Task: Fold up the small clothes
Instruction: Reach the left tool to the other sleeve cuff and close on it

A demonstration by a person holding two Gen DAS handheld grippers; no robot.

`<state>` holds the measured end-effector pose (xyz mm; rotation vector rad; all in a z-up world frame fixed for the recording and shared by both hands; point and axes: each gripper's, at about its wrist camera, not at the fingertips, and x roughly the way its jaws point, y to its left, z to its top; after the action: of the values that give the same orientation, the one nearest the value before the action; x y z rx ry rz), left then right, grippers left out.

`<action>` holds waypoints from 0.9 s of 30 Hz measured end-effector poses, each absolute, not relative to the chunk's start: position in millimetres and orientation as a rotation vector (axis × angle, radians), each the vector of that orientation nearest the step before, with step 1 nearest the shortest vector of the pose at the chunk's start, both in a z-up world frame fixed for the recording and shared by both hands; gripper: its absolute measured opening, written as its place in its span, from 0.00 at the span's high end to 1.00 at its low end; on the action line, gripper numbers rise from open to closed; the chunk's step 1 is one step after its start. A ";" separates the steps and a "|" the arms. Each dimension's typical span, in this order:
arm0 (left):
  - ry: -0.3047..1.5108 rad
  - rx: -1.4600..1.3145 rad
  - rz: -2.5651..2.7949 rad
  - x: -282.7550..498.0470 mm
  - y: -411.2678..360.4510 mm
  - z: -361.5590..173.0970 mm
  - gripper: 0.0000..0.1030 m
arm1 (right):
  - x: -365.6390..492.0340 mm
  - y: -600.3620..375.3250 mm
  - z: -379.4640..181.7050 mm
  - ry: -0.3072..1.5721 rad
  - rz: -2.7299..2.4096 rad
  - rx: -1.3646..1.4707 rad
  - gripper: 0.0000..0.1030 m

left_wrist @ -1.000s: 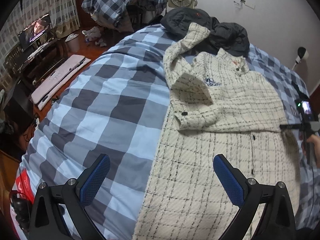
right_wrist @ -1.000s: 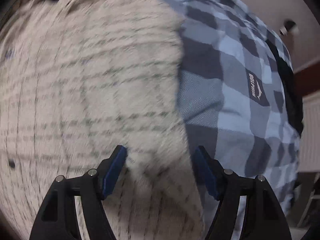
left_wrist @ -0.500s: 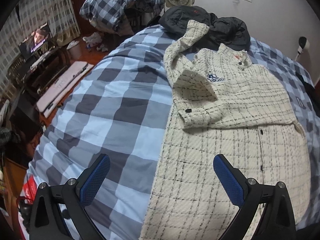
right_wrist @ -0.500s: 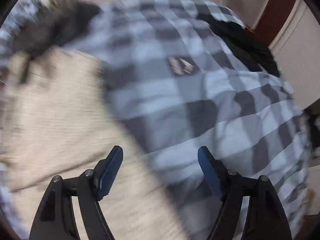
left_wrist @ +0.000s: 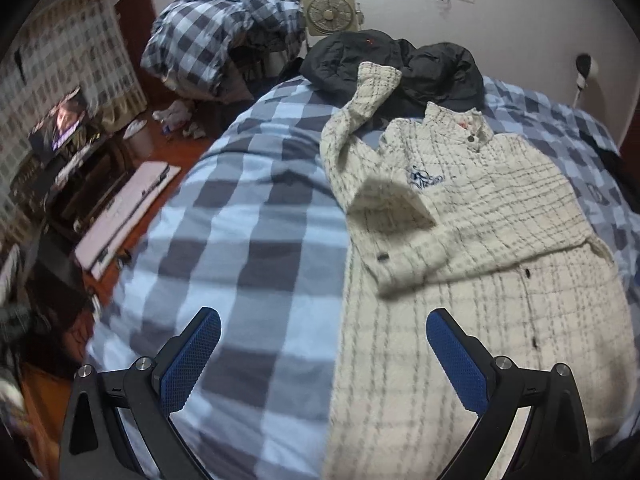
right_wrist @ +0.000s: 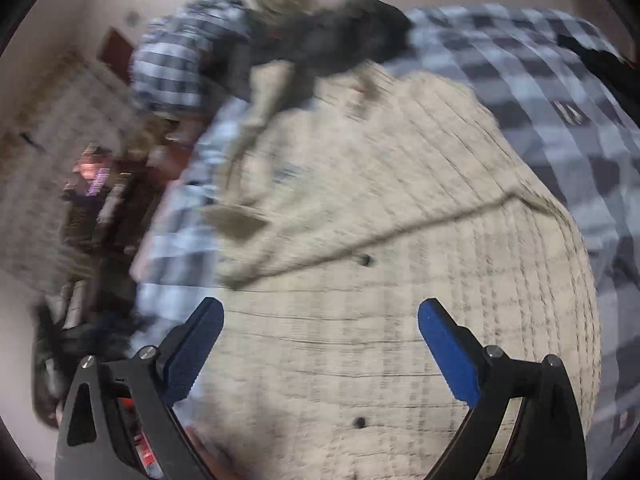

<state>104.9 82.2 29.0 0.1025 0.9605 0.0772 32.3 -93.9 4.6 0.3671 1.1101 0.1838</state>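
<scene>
The left tongs (left_wrist: pixel 323 354) stand released at the bottom of the left wrist view, blue pads (left_wrist: pixel 191 356) wide apart with nothing between them. They hang above the seam where the cream checked jacket (left_wrist: pixel 460 280) meets the blue and grey checked bedspread (left_wrist: pixel 240 220): the left pad is over bedspread, the right pad over the jacket's lower part.

The right tongs (right_wrist: pixel 320 346) are released too. Their jaws have just been opening, and nothing is between them. They hang over the jacket (right_wrist: pixel 360 300), which fills the middle of that badly smeared view.

The jacket lies spread on the bed, filling the right half of the left wrist view, collar toward the top. One sleeve (left_wrist: pixel 400 240) is folded across the chest, cuff pointing lower left; the other reaches up onto a dark padded coat (left_wrist: pixel 400 64) at the head of the bed. Dark buttons (left_wrist: pixel 528 273) run down the front. A small dark blue emblem (left_wrist: pixel 426 178) sits on the chest; its lettering is too blurred to read. A patch on the bedspread (right_wrist: pixel 568 112) at the right of the right wrist view is unreadable as well.

At upper left of the left wrist view are a heap of checked bedding (left_wrist: pixel 224 32), a box fan (left_wrist: pixel 330 10) against the wall, and a lit screen (left_wrist: pixel 66 120) on a dark stand. No containers can be made out.
</scene>
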 end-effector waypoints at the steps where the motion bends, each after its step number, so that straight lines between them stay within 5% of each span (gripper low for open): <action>1: 0.957 0.129 0.062 119.4 80.1 31.8 0.00 | 37.8 -96.6 -9.3 1.136 0.181 0.399 0.07; 15: 0.974 0.229 0.088 410.3 57.0 -35.2 0.00 | 61.1 -105.1 -54.7 1.282 0.160 0.508 0.07; 22: 1.045 0.024 0.189 497.9 78.3 -80.1 0.08 | 75.1 -102.5 -74.3 1.326 0.159 0.514 0.07; 27: 1.027 0.117 0.177 545.8 61.6 -92.1 0.07 | 78.5 -102.4 -86.5 1.356 0.160 0.519 0.07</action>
<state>545.8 61.6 -92.1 0.1173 1.0274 0.1773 78.5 -102.4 -86.5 0.5190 1.3565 0.1600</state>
